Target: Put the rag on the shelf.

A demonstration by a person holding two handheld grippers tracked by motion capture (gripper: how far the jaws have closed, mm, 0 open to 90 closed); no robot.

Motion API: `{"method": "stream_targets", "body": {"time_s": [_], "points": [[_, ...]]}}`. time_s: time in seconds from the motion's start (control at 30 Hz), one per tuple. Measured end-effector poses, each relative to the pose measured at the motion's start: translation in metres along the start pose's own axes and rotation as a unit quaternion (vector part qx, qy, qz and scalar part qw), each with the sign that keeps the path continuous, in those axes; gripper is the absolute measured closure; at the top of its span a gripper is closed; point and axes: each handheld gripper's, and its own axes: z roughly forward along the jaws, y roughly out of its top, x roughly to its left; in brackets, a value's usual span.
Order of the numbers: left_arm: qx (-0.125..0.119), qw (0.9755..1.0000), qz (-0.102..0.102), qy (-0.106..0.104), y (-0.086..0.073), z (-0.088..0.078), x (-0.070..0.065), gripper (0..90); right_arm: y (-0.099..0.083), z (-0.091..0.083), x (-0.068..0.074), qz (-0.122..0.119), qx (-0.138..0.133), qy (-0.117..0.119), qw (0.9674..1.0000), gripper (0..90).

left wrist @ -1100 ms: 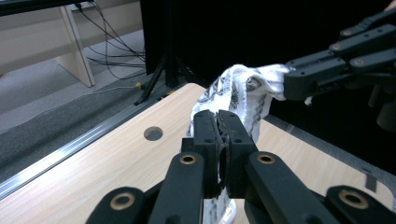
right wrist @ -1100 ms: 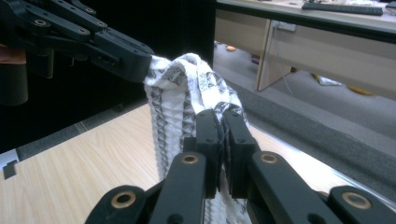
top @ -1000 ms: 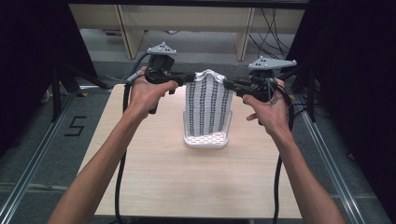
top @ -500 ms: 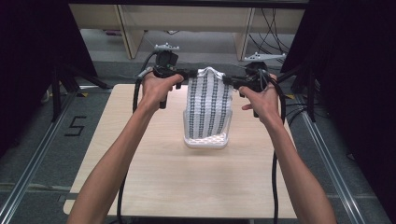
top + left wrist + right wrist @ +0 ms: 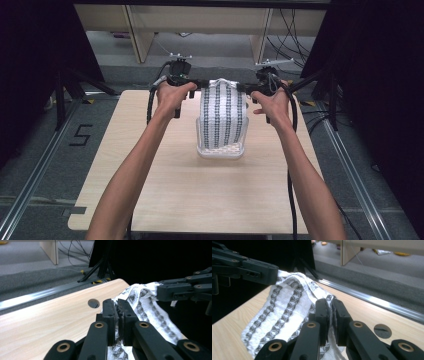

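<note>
A white cloth [image 5: 223, 117] with dark patterned stripes hangs between my two grippers, its lower end resting folded on the wooden table [image 5: 150, 165]. My left gripper [image 5: 196, 85] is shut on the cloth's upper left corner and my right gripper [image 5: 248, 89] on its upper right corner. In the left gripper view the jaws [image 5: 118, 312] pinch the cloth [image 5: 150, 310], with the other gripper [image 5: 180, 288] at its far corner. In the right gripper view the jaws [image 5: 330, 313] clamp the cloth [image 5: 287, 307], and the other gripper [image 5: 259, 270] grips the opposite corner.
The table has a round hole [image 5: 93, 303] near its far right corner, also seen as a hole [image 5: 382, 330] in the right gripper view. Metal rails [image 5: 35, 175] run along both sides. Black stands [image 5: 65, 90], cables and wooden furniture legs [image 5: 137, 35] lie beyond the far edge.
Both hands have moved away across the table and sunk a little, taking the cloth's upper edge with them. The cloth's lower end stays on the table.
</note>
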Motion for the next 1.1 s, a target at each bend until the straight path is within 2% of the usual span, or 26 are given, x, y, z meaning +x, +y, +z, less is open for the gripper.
{"method": "stream_targets", "body": {"time_s": [0.07,0.17,0.2,0.23,0.27,0.33,0.37,0.4,0.47,0.5,0.53,0.63,0.7,0.93,1.0,1.03,1.1], "points": [[0.008,1.0000,-0.004,0.000,-0.004,0.004,0.003,83.7,-0.002,0.003,0.000,0.017,0.005,-0.002,0.9998,83.4],[0.018,0.9998,-0.011,0.001,-0.010,0.009,0.008,81.2,-0.004,0.010,-0.003,0.009,0.016,-0.007,0.9998,82.0],[0.019,0.9997,-0.013,-0.005,-0.012,0.010,0.009,80.5,-0.005,0.011,-0.003,0.006,0.017,-0.016,0.9997,81.7],[0.019,0.9995,-0.021,-0.011,-0.014,0.011,0.010,78.6,-0.006,0.013,-0.003,0.018,0.020,-0.008,0.9996,80.9],[0.021,0.9993,-0.025,-0.021,-0.015,0.012,0.010,76.1,-0.006,0.014,-0.001,0.023,0.023,-0.013,0.9994,80.2],[0.030,0.9990,-0.027,-0.021,-0.017,0.014,0.009,66.3,-0.008,0.015,-0.002,0.021,0.024,-0.010,0.9995,79.5],[0.035,0.9989,-0.026,-0.017,-0.018,0.016,0.008,54.8,-0.010,0.016,-0.002,0.022,0.024,-0.009,0.9994,78.0],[0.042,0.9986,-0.027,-0.014,-0.019,0.016,0.007,54.8,-0.010,0.016,-0.002,0.022,0.024,-0.009,0.9994,78.0],[0.046,0.9986,-0.026,-0.009,-0.019,0.017,0.005,47.3,-0.011,0.017,-0.004,0.015,0.025,-0.009,0.9995,77.0],[0.047,0.9986,-0.024,-0.010,-0.019,0.016,0.003,46.0,-0.012,0.017,-0.002,0.029,0.027,-0.011,0.9992,76.4],[0.048,0.9985,-0.026,-0.011,-0.018,0.016,0.002,44.8,-0.012,0.017,-0.002,0.029,0.030,-0.009,0.9991,76.2],[0.047,0.9985,-0.024,-0.017,-0.018,0.013,-0.002,43.7,-0.013,0.017,-0.002,0.025,0.032,-0.008,0.9991,76.0],[0.049,0.9985,-0.019,-0.017,-0.018,0.010,-0.005,43.5,-0.013,0.016,-0.003,0.009,0.030,-0.010,0.9995,75.4],[0.046,0.9987,-0.014,-0.016,-0.021,0.001,-0.009,38.6,-0.013,0.010,0.001,0.013,0.030,-0.005,0.9995,72.0],[0.050,0.9986,-0.008,-0.015,-0.022,-0.002,-0.009,36.2,-0.013,0.008,0.002,0.012,0.029,-0.007,0.9995,71.0],[0.054,0.9985,0.002,-0.010,-0.022,-0.004,-0.008,35.2,-0.013,0.007,0.002,0.011,0.027,-0.006,0.9996,70.1],[0.050,0.9987,0.002,-0.007,-0.023,-0.007,-0.008,33.6,-0.012,0.004,0.003,0.005,0.025,-0.004,0.9997,68.6]]}}
